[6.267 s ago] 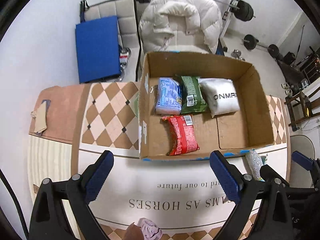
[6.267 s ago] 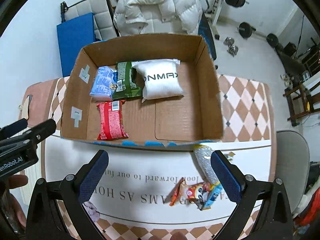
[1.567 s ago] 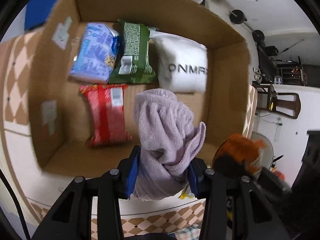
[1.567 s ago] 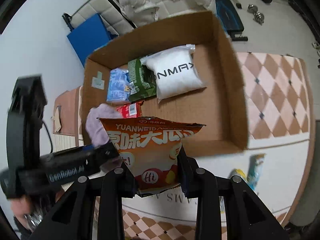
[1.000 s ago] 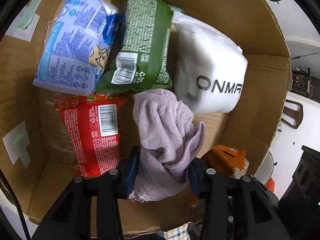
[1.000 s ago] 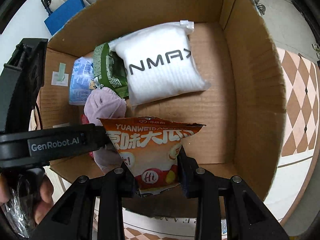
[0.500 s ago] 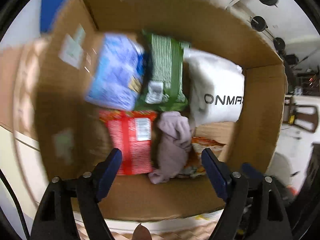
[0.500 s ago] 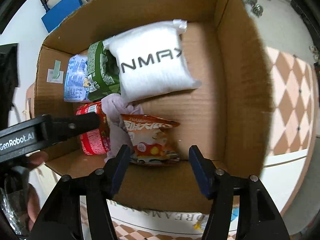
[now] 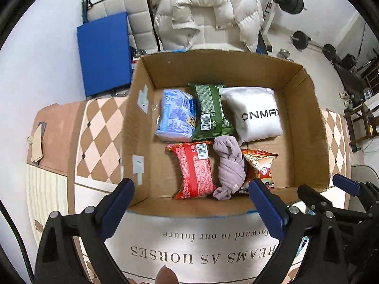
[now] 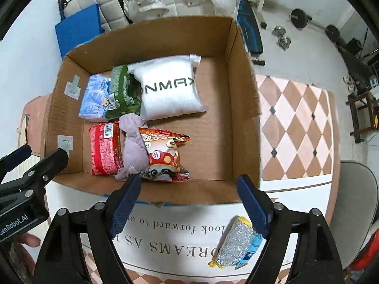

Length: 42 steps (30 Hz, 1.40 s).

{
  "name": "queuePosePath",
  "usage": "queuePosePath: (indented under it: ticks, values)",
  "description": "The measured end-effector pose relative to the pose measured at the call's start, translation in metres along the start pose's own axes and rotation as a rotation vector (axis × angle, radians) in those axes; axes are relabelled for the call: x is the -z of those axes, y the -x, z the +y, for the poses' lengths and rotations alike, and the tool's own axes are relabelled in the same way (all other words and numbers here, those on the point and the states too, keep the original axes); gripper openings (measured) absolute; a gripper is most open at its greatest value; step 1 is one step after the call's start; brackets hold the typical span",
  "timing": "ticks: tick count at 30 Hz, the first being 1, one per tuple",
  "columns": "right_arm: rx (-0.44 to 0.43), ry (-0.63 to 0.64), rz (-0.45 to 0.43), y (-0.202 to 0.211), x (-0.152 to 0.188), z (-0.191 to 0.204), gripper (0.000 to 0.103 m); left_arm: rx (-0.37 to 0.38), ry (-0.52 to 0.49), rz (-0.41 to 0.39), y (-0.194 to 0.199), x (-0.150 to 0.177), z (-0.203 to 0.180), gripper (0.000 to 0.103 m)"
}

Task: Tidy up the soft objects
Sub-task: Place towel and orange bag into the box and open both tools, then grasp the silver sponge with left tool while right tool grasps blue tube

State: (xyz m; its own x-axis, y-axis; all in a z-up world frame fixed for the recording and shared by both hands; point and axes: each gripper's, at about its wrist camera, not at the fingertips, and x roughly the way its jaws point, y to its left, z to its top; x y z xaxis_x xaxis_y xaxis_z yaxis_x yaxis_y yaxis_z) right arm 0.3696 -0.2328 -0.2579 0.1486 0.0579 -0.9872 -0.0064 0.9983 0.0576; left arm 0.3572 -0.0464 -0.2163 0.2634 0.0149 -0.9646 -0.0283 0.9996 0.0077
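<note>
Both claws empty and spread wide, having just been opening, with nothing between the jaws: left gripper [image 9: 190, 197] poised above the near wall of the cardboard box [image 9: 305, 127], right gripper [image 10: 188, 195] likewise over the near edge, a little further right.

Six soft things already in the box. Back row: blue packet [image 9: 176, 116], green packet [image 9: 210, 111], white pouch [image 9: 257, 116], side by side and touching. Front row: red packet [image 9: 194, 169], purple cloth [image 9: 229, 165] bunched against it, orange snack bag [image 10: 163, 153] leaning on the cloth's other side. Right half of the box floor bare.

Still out on the white table mat [image 10: 165, 234]: a silver glittery pouch [image 10: 233, 243] with a small blue-and-yellow wrapper [image 10: 251, 248] tucked against it, just right of the right gripper's right finger, close to the table's near edge. No other loose items visible on the mat, though much of it hidden behind the grippers.

Judged well along: most of the pile boxed, likely only that last pair left to fetch and drop into the free space beside the snack bag.
</note>
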Motion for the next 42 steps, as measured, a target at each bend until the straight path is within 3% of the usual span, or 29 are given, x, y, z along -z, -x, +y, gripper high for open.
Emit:
queuePosePath:
  ticks: [4, 7, 15, 17, 21, 29, 32, 35, 39, 42]
  values:
    - [0.016, 0.004, -0.051, 0.022, 0.011, 0.0, 0.086, 0.002, 0.019, -0.03, 0.023, 0.012, 0.005, 0.101]
    - [0.029, 0.009, -0.094, 0.039, 0.019, 0.001, 0.095, 0.008, 0.028, -0.059, 0.034, 0.019, 0.009, 0.103]
    - [0.035, 0.027, -0.17, 0.082, 0.044, 0.005, 0.096, -0.027, 0.003, -0.145, 0.067, 0.039, 0.011, 0.103]
    - [0.035, 0.034, -0.185, 0.091, 0.05, 0.007, 0.103, -0.03, 0.004, -0.176, 0.079, 0.044, 0.012, 0.103]
    - [0.029, 0.036, -0.236, 0.113, 0.063, 0.011, 0.103, -0.037, 0.009, -0.221, 0.098, 0.053, 0.013, 0.103]
    - [-0.024, -0.013, -0.276, 0.141, 0.083, -0.005, 0.103, -0.039, -0.007, -0.202, 0.104, 0.069, -0.003, 0.103]
    - [-0.004, -0.073, -0.252, 0.134, 0.095, -0.033, 0.103, -0.045, -0.052, -0.15, 0.084, 0.079, -0.025, 0.103]
    - [0.012, -0.153, -0.172, 0.105, 0.108, -0.071, 0.103, -0.032, -0.096, -0.078, 0.055, 0.095, -0.052, 0.103]
    - [0.052, -0.247, -0.029, 0.044, 0.134, -0.118, 0.103, -0.044, -0.195, 0.019, 0.014, 0.117, -0.097, 0.103]
    - [0.029, -0.337, 0.064, -0.001, 0.155, -0.15, 0.101, -0.054, -0.26, 0.074, -0.011, 0.13, -0.124, 0.103]
